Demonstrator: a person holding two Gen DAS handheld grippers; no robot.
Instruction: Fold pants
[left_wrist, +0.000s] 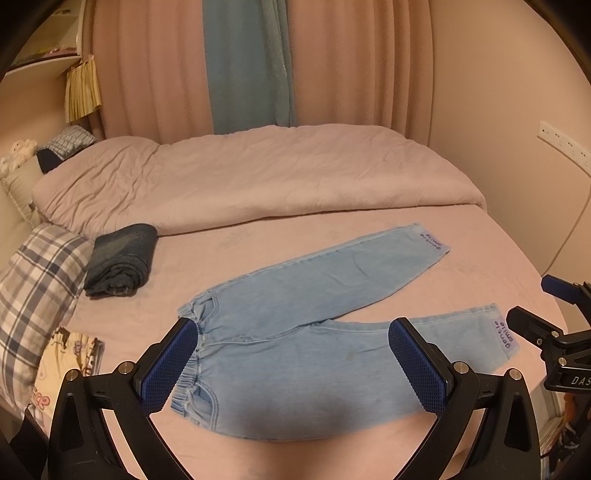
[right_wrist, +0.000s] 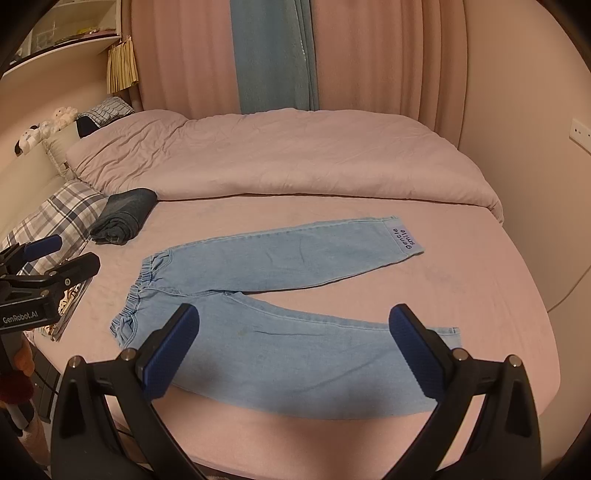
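Light blue jeans (left_wrist: 295, 354) (right_wrist: 280, 325) lie flat on the pink bed sheet (left_wrist: 229, 258), legs spread apart, elastic waistband to the left, cuffs with "gentle smile" labels to the right. My left gripper (left_wrist: 293, 363) hovers open above the waist and hip area, nothing between its blue pads. My right gripper (right_wrist: 295, 354) hangs open over the near leg, also holding nothing. In the left wrist view the right gripper (left_wrist: 546, 317) shows at the right edge; in the right wrist view the left gripper (right_wrist: 55, 258) shows at the left edge.
A folded dark garment (left_wrist: 122, 262) lies at the back left beside a plaid pillow (left_wrist: 37, 295). A bunched pink duvet (left_wrist: 258, 177) covers the far half of the bed. A printed cloth (left_wrist: 70, 365) lies at the near left edge. Curtains and wall stand behind.
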